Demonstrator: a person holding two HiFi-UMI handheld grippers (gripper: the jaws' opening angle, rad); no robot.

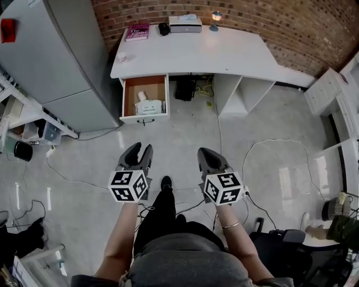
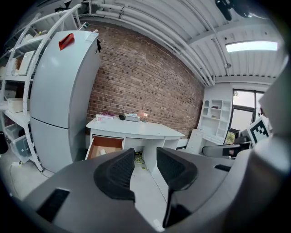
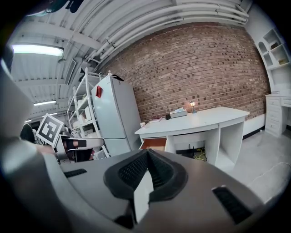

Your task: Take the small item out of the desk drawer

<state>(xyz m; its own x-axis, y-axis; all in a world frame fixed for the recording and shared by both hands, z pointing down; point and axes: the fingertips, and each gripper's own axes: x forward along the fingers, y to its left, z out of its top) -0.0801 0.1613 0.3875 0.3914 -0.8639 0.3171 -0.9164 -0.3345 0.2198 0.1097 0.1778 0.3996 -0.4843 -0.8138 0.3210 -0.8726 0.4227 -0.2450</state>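
Observation:
The white desk (image 1: 190, 53) stands against the brick wall, its left drawer (image 1: 145, 116) pulled open. In the drawer lie a white packet (image 1: 149, 106) and a smaller pale item (image 1: 141, 95) behind it. My left gripper (image 1: 139, 151) hovers over the floor well short of the drawer, jaws apart and empty; the left gripper view shows the open drawer (image 2: 105, 148) far beyond the left gripper (image 2: 145, 166). My right gripper (image 1: 208, 157) is level with it to the right, shut on nothing. The right gripper (image 3: 148, 170) points towards the desk (image 3: 200, 119) and drawer (image 3: 154, 144).
A tall grey refrigerator (image 1: 56, 56) stands left of the desk, beside metal shelving (image 1: 22, 117). On the desk are a pink book (image 1: 137, 31), a grey box (image 1: 185, 23) and a small lamp (image 1: 216, 17). Cables (image 1: 67, 176) cross the floor. A chair (image 1: 291, 252) is at lower right.

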